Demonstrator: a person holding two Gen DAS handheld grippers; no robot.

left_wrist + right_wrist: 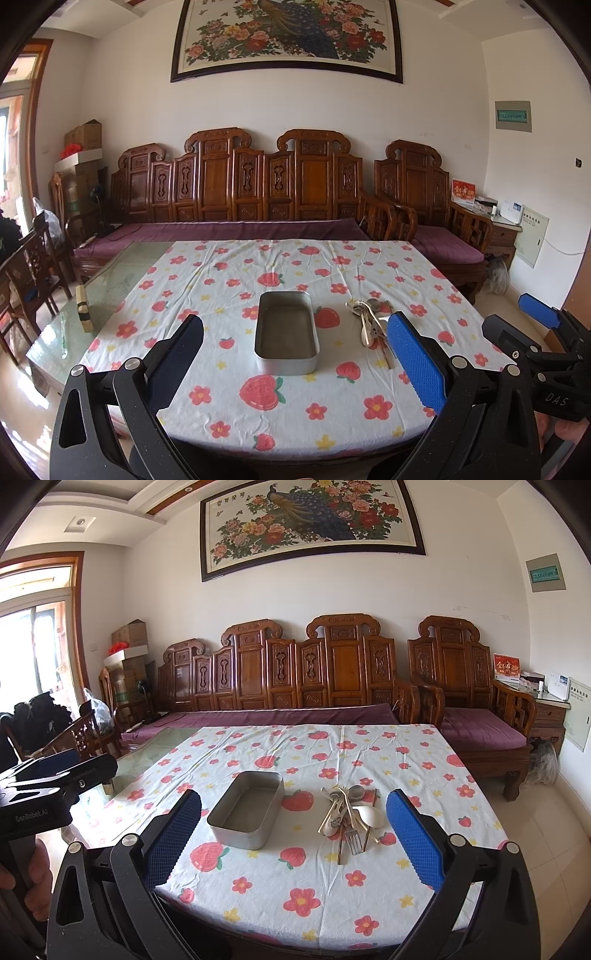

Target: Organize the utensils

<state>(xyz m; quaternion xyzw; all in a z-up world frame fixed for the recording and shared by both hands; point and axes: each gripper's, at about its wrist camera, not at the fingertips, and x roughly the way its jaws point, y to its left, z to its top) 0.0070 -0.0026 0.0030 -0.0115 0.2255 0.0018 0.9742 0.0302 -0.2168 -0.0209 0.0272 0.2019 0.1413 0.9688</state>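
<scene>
On the tablecloth (295,886), one metal tin (246,818), one utensil pile (351,816); both grippers' fingers spread, empty.

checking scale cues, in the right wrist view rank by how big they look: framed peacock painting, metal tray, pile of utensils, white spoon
1. framed peacock painting
2. metal tray
3. pile of utensils, somewhat smaller than the tray
4. white spoon

The painting is far off on the wall, so its rank holds only on screen.

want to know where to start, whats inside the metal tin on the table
The metal tin looks empty: only its bare floor shows. The near wall hides a strip of floor just behind it. The utensils lie in a pile on the tablecloth beside it.
</scene>
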